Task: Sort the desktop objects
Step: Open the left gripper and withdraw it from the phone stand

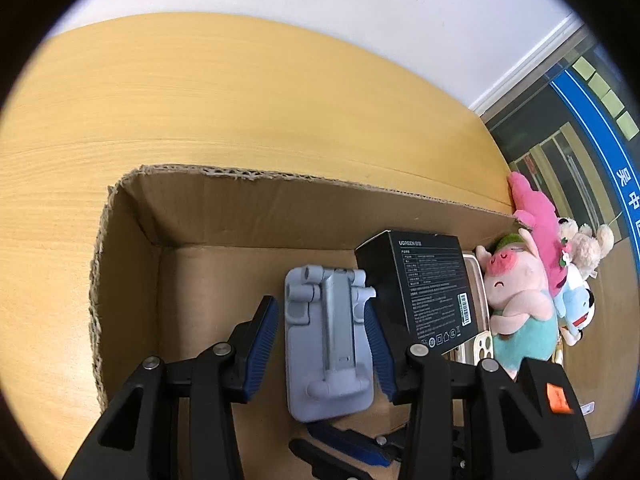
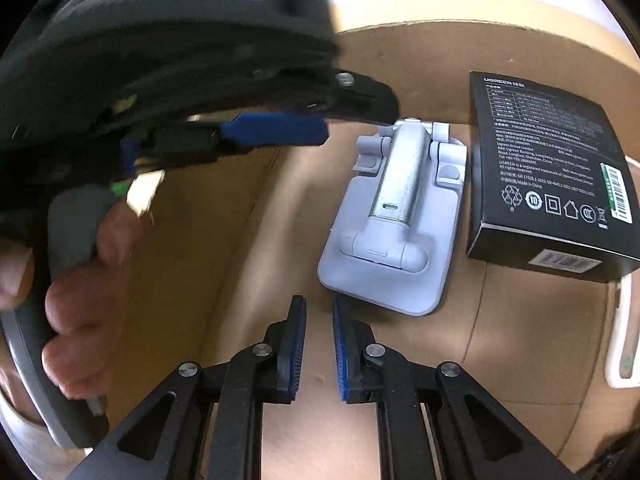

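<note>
A grey folded phone stand [image 1: 328,340] lies flat on the floor of an open cardboard box [image 1: 132,280]. My left gripper [image 1: 320,312] hangs over it, its jaws open, one to each side of the stand with a slim gap on the left. From the right wrist view the stand [image 2: 392,216] rests on the box floor, and one of the left gripper's blue pads [image 2: 276,130] hovers above and to the left of it. My right gripper [image 2: 319,306] sits just short of the stand's near edge. Its jaws are almost together, with only a narrow slit and nothing in it.
A black UGREEN carton [image 1: 420,284] stands beside the stand in the box, with a phone in a pale case [image 1: 478,344] behind it. Plush toys, a pig [image 1: 516,300] among them, fill the box's right end. A hand [image 2: 80,300] grips the left tool's handle. A wooden table [image 1: 200,92] lies beyond.
</note>
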A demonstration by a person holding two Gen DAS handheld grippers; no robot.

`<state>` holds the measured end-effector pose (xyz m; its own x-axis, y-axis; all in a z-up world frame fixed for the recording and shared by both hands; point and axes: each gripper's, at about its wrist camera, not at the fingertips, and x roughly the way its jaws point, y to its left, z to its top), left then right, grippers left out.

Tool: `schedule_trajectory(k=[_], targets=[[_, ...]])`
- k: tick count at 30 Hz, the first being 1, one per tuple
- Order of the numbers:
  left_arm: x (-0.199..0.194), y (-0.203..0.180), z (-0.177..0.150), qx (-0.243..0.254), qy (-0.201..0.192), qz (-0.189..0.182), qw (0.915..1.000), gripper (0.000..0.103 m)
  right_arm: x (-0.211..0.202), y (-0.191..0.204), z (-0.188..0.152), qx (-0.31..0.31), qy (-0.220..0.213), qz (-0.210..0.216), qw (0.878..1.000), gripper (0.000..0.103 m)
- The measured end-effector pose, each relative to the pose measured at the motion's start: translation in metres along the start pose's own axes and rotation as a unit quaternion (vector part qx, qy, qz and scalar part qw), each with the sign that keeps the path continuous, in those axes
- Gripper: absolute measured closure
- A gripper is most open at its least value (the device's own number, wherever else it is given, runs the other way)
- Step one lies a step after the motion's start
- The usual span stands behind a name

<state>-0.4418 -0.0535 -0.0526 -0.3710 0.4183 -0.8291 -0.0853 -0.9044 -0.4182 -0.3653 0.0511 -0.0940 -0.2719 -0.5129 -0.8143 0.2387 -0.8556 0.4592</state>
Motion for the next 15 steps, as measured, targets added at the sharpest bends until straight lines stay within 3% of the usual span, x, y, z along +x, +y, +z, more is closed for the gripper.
schedule_trajectory(k=[8,15], targets=[[-0.006,0.006,-0.003,-0.006,-0.004,0.002,1.0,0.06,-0.003,-0.006,0.01,0.016,-0.034,-0.03,0.999,0.092],[-0.025,0.003,-0.013,0.002,-0.028,0.014,0.9995,0.06,-0.001,-0.001,0.014,0.014,-0.03,-0.023,0.999,0.088]])
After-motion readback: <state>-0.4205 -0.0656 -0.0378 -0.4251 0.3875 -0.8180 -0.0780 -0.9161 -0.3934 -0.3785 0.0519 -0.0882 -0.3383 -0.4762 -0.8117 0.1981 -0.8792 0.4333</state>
